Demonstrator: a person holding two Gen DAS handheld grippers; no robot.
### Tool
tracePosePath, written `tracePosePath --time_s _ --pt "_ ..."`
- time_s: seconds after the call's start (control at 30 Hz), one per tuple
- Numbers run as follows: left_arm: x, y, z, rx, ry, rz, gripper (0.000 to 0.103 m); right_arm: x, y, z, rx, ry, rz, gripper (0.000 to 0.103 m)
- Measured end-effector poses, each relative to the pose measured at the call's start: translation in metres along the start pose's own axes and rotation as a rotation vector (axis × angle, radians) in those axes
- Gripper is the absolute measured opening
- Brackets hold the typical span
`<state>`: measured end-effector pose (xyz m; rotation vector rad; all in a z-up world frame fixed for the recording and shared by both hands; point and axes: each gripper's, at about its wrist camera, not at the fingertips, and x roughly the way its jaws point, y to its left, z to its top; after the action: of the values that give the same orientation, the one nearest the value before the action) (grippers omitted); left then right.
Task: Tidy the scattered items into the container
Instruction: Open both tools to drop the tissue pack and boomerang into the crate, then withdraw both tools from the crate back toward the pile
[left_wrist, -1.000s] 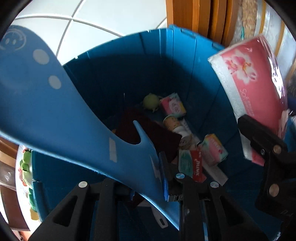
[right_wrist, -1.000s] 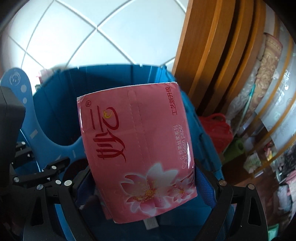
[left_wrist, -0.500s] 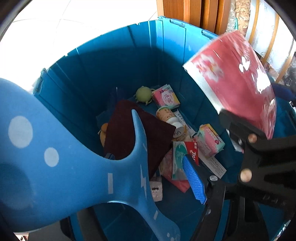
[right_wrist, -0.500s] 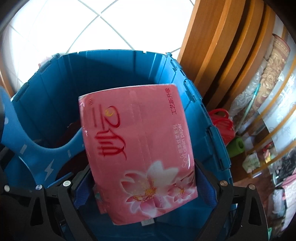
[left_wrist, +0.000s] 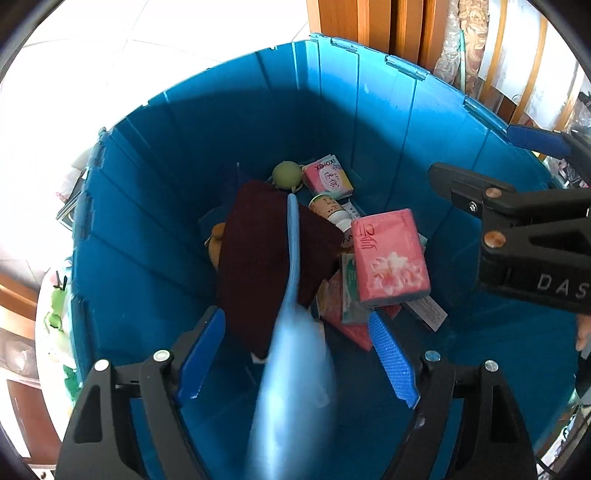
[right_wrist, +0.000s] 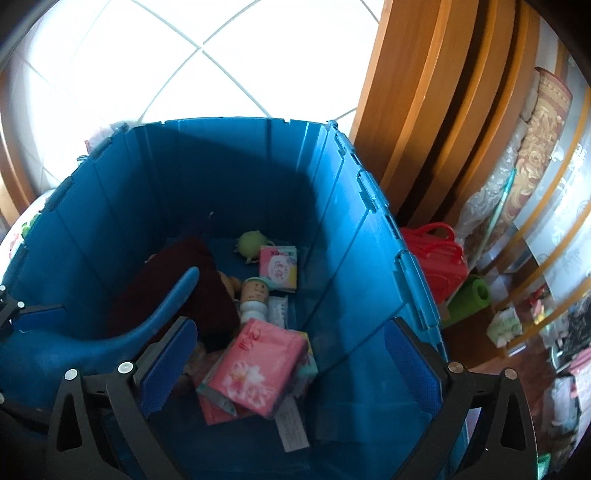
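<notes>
A deep blue bin (left_wrist: 155, 236) (right_wrist: 340, 229) fills both views. A pink tissue pack (left_wrist: 389, 262) (right_wrist: 258, 369) lies on the pile inside it. A light-blue shoehorn-like paddle (left_wrist: 295, 350) (right_wrist: 162, 314) is blurred, standing edge-on between my left fingers and over a dark maroon cloth (left_wrist: 258, 258) (right_wrist: 177, 280). My left gripper (left_wrist: 295, 354) is open above the bin. My right gripper (right_wrist: 291, 362) is open and empty above the bin, and shows at the right of the left wrist view (left_wrist: 517, 229).
Inside the bin lie a green ball toy (left_wrist: 287, 175), a pink packet (left_wrist: 328, 179), a small bottle (right_wrist: 255, 295) and other packets. Wooden furniture (right_wrist: 436, 110) and a red bag (right_wrist: 436, 254) stand to the bin's right. White floor tiles (right_wrist: 147, 55) lie beyond.
The right gripper opened and the pink tissue pack dropped into the bin. The left gripper opened and the blue paddle slipped down from it, turning edge-on.
</notes>
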<state>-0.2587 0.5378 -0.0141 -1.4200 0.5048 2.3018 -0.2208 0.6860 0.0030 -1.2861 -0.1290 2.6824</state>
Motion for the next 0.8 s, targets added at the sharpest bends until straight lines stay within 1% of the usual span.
tracePosePath --time_s 0.2,0.4,0.47,0.67,0.8 --pt "-0.025 0.0 -0.019 -0.009 -0.021 -0.007 0.08 -0.018 0.005 -0.013 -0.008 -0.023 0.022 0.103" --pt "-0.052 0.0 -0.039 -0.018 -0.062 -0.016 0.08 -0.04 0.011 -0.027 -0.001 -0.045 0.03 0.103" --pt "-0.059 0.0 -0.046 -0.008 -0.076 -0.015 0.08 -0.049 0.013 -0.032 0.002 -0.053 0.023 0.103" --pt "-0.079 0.001 -0.066 0.022 -0.125 -0.047 0.08 -0.076 0.022 -0.049 0.022 -0.072 -0.007 0.103" --pt "-0.09 0.006 -0.083 0.038 -0.149 -0.069 0.08 -0.092 0.035 -0.062 0.035 -0.071 -0.028 0.103"
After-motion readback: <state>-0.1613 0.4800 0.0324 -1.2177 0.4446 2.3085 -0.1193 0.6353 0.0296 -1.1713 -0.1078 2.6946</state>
